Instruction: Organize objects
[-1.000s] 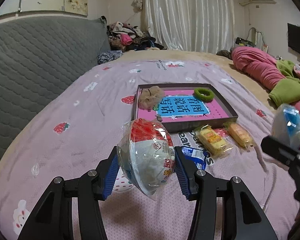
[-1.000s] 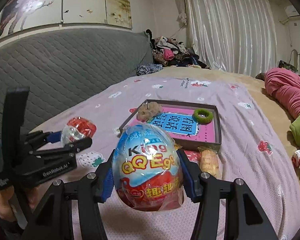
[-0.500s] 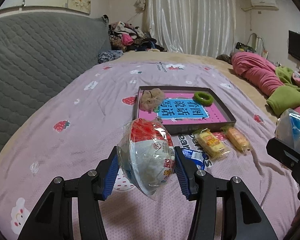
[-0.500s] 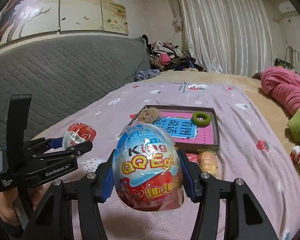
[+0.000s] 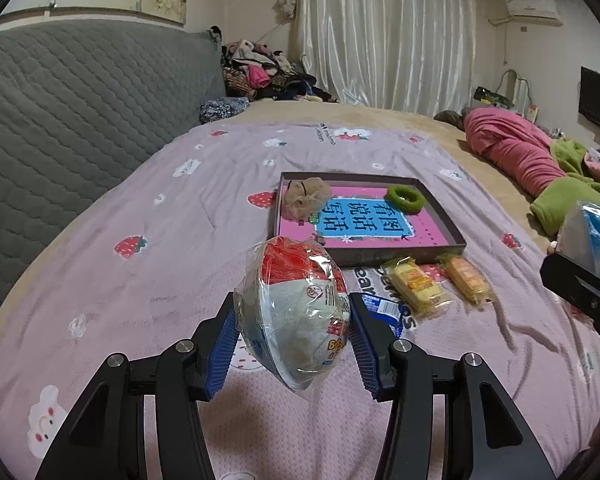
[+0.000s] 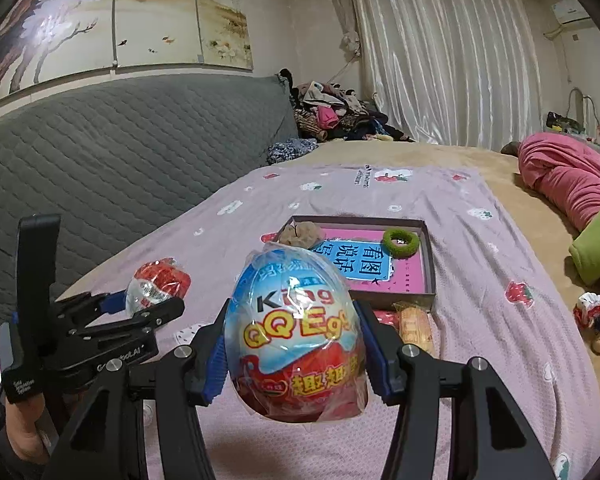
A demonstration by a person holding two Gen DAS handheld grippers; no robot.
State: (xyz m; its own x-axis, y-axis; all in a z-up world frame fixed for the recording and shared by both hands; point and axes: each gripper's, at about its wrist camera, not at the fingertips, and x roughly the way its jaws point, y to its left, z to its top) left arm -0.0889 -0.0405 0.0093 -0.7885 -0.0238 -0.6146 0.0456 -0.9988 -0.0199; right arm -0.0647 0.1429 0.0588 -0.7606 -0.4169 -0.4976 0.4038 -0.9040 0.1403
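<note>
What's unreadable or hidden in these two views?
- Left wrist view: blue packet mostly behind the left tool and its red-white egg; print unreadable.
- Left wrist view: blue egg cut by the frame edge.
- Right wrist view: yellow snack bar partly behind the right tool.

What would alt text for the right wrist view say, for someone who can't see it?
The right tongs grip a wrapped blue and red toy egg above a pink bedspread. Ahead lies a shallow box holding a green hair tie and a beige scrunchie. At left, the left tongs hold a red and white egg.
</note>
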